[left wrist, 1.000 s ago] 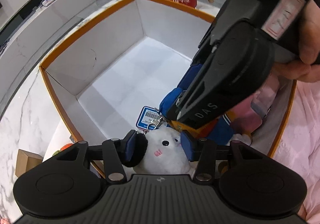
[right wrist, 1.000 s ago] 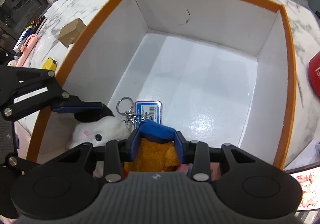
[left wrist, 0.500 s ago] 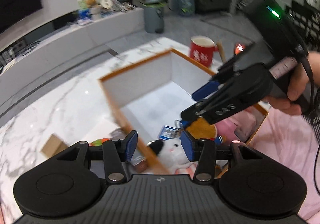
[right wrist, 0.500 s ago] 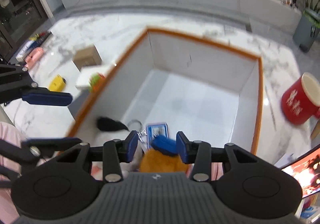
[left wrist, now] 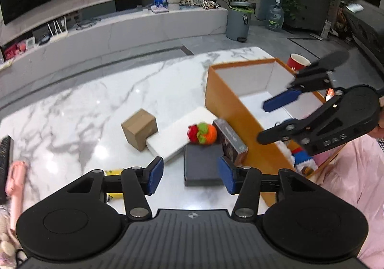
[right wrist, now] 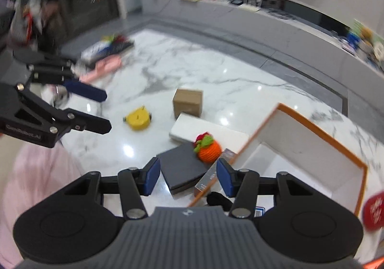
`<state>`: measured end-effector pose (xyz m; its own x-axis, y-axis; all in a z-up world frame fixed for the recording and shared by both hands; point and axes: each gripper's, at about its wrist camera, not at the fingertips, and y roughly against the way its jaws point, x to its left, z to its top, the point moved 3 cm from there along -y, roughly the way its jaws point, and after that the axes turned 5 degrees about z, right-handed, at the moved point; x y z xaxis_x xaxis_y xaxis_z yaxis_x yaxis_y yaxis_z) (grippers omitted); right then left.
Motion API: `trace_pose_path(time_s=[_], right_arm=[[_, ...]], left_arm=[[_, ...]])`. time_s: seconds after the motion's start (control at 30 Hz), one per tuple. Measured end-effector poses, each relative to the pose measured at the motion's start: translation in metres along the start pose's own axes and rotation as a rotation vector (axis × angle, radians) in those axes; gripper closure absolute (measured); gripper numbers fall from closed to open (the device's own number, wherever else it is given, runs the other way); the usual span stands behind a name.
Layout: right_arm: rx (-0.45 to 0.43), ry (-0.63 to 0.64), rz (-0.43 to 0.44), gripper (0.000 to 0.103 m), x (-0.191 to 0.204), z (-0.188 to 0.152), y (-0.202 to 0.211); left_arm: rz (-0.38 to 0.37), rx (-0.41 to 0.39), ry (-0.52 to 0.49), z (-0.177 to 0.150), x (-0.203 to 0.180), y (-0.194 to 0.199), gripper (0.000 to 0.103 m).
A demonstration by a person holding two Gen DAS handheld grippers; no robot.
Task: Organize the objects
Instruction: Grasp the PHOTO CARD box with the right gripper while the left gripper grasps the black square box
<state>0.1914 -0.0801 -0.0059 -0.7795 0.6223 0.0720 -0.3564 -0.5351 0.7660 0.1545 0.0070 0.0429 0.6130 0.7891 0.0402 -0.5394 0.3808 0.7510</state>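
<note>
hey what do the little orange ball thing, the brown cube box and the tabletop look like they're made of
Orange ball: probably crocheted yarn, going by its fuzzy, looped surface with green and red tufts.
Brown box: looks like plain matte cardboard, with a taped seam along the top.
Tabletop: polished marble or a marble-look slab; it is white with grey veins and mirrors the ceiling lights.

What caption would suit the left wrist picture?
Empty left gripper, jaws opening, above a marble table strewn with a cardboard box, knitted fruit and orange-rimmed box.
</note>
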Motion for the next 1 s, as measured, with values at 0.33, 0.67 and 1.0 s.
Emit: trace_pose_path(time_s=[0.33,0.67,1.0], right_arm=[[0.334,0.42,0.023,0.022,0.011,0.017,-0.069],[0.656,0.723,0.093,0.017,-0.007,0.015,-0.135],[0.768,0.751,0.156,0.013,-0.017,0.009,-0.164]], left_arm=[[-0.095,0.08,-0.069,-0.02,-0.006,-0.066,0.014],[-0.14,0.16,-0.097,-0.023,-0.009,-0.122,0.013],[-0.16,0.184,-0.122,-0.027,-0.014,-0.137,0.009]])
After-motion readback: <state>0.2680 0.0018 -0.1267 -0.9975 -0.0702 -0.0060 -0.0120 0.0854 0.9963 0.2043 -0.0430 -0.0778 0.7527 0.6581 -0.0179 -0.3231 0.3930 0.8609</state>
